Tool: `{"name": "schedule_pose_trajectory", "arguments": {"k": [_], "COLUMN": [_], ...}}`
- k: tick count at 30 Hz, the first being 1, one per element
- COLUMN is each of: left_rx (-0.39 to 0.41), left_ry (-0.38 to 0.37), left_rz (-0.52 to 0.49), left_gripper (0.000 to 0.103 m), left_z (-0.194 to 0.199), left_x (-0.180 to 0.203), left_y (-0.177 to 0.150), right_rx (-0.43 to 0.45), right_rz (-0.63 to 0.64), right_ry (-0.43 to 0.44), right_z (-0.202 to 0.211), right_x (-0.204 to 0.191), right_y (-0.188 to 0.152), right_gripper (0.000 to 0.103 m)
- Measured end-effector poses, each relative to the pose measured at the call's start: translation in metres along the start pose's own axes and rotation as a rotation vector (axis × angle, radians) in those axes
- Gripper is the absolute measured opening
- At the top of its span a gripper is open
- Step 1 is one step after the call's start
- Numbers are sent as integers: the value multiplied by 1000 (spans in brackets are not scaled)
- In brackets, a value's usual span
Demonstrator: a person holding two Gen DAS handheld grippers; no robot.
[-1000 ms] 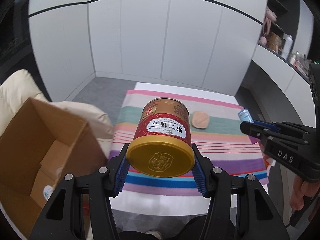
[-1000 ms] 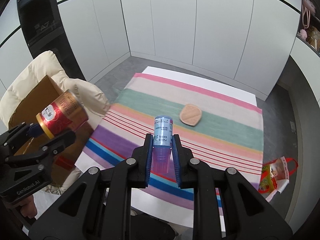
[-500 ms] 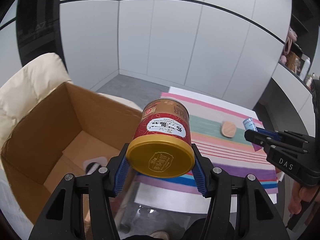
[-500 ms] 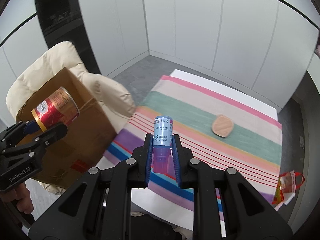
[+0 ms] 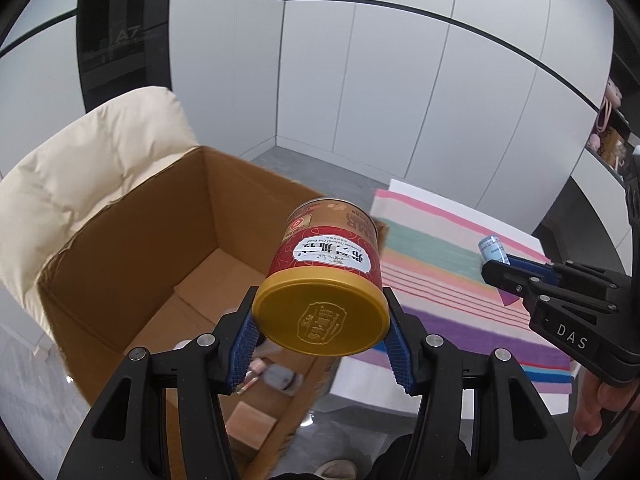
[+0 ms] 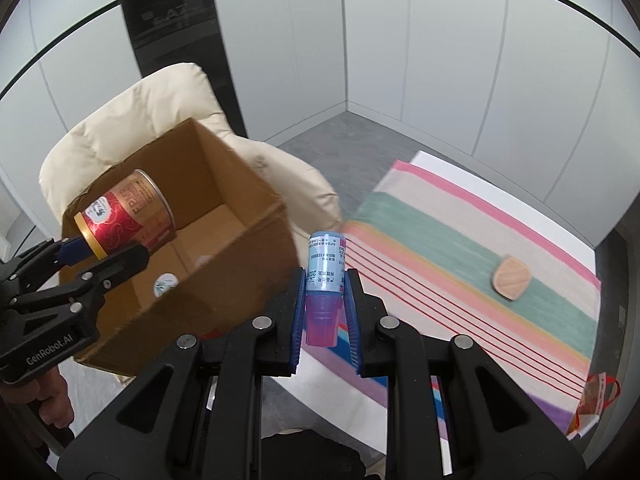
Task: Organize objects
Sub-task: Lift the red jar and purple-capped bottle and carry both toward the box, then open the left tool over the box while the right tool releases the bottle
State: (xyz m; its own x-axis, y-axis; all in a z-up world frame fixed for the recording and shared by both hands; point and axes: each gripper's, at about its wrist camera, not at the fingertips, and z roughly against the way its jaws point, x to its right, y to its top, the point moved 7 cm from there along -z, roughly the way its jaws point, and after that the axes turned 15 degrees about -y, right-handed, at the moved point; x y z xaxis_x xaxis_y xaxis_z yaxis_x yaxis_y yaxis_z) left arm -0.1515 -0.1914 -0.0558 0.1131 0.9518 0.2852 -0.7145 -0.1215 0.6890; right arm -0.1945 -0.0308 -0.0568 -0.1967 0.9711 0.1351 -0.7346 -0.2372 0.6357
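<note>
Left wrist view: left gripper [image 5: 320,334] has its jaws clamped on the gold lid end of a red cat-food can [image 5: 328,276], which juts forward, tilted, above the open cardboard box [image 5: 132,248] on a cream padded chair [image 5: 80,164]. Only the lid rim is pinched, so the can's weight hangs ahead of the pads; it could pivot or slip out. Dropped from this height, it may strike the small items [image 5: 272,374] on the box floor.

Right wrist view: right gripper [image 6: 325,306] holds a small blue-labelled bottle with a pink cap [image 6: 325,280], jaws closed on the cap end, above the near left corner of the striped table [image 6: 500,240], just outside the box's near wall. A tan wooden piece [image 6: 512,278] lies towards the table's far right edge. With both tools converging on one box, they may collide, or the bottle could clip the wall.
</note>
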Motion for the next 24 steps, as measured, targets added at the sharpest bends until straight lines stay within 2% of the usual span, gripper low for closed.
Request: {"name": "schedule_pose_trajectory", "arguments": {"k": [8,11,13,14,24], "left_rx": [6,22,35,46,69], "left_ry": [51,73,94,109,152], "left_rz": [38,40,43,49,134], "left_gripper": [59,78,100,102,103], "left_z": [15,21,27,32,70], "left_x": [-37,-51,-59,-63,-102], "left_y": [-11,-14,-16,-17,-35], "right_rx": [16,18,16,17,21], "right_rz": [56,72,85,89,145], "right_ry": [46,63,71,75,113], "right_z": [2,2,1,1,4], "right_x": [-49,-66,-76,-80,-132], "right_y": [9,12,13,13,17], "right_gripper": [20,20,20,20,20]}}
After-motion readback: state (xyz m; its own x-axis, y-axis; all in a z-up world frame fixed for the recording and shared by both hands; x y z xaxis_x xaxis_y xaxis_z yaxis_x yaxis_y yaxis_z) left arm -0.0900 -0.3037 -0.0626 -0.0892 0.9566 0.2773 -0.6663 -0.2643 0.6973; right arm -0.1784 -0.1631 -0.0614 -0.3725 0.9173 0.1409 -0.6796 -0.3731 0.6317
